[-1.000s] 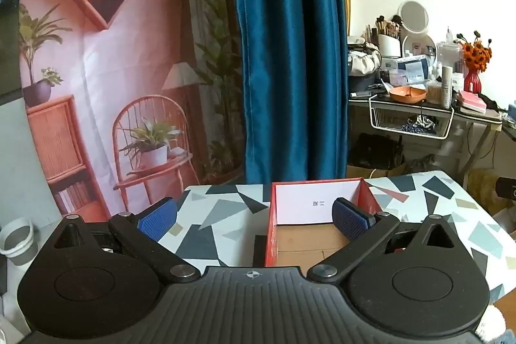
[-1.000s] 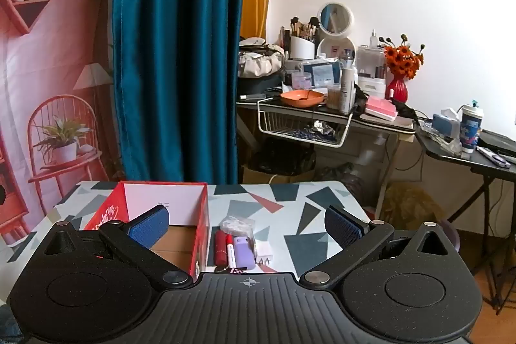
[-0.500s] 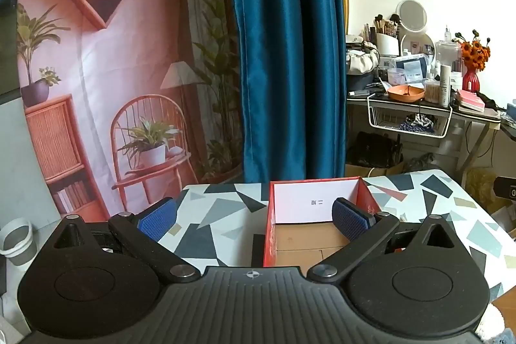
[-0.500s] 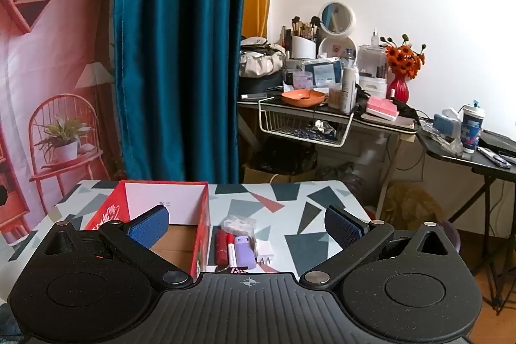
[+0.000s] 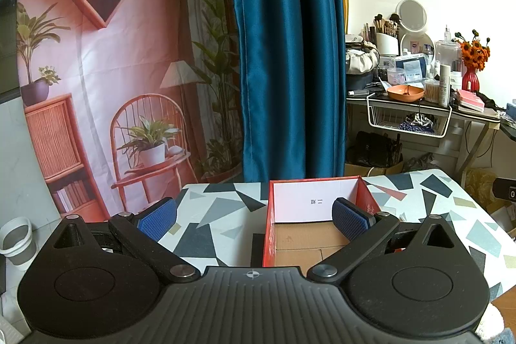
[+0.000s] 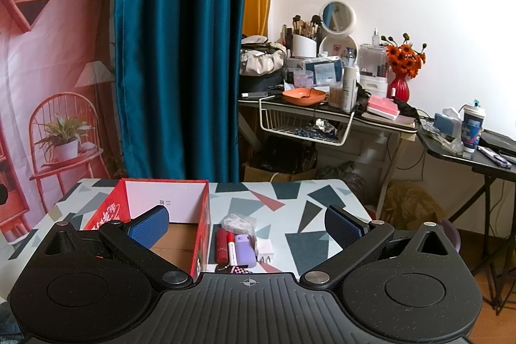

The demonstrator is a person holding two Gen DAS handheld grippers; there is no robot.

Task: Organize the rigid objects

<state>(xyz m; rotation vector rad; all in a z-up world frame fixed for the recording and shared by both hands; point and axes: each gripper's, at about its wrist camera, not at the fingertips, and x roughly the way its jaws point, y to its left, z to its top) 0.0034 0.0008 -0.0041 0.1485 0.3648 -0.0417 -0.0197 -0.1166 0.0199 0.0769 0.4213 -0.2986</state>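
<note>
An open red box point(image 5: 314, 208) with a white inner wall and bare cardboard floor stands on the patterned table; the right wrist view shows the red box point(image 6: 167, 208) at left. Just right of it lie a dark red tube point(image 6: 221, 245), a white marker with a red cap point(image 6: 231, 247), a purple case point(image 6: 245, 250), a white charger plug point(image 6: 265, 250) and a clear plastic bag point(image 6: 238, 221). My left gripper point(image 5: 253, 220) hangs open over the box's left wall, holding nothing. Held above the small items, my right gripper point(image 6: 246, 229) is open and empty.
The terrazzo-patterned table point(image 6: 290, 205) ends at a blue curtain point(image 5: 287, 54) and a printed backdrop point(image 5: 106, 79). A cluttered vanity desk point(image 6: 325, 105) and a black side table point(image 6: 477, 147) stand beyond at right. A white bucket point(image 5: 16, 242) sits on the floor at left.
</note>
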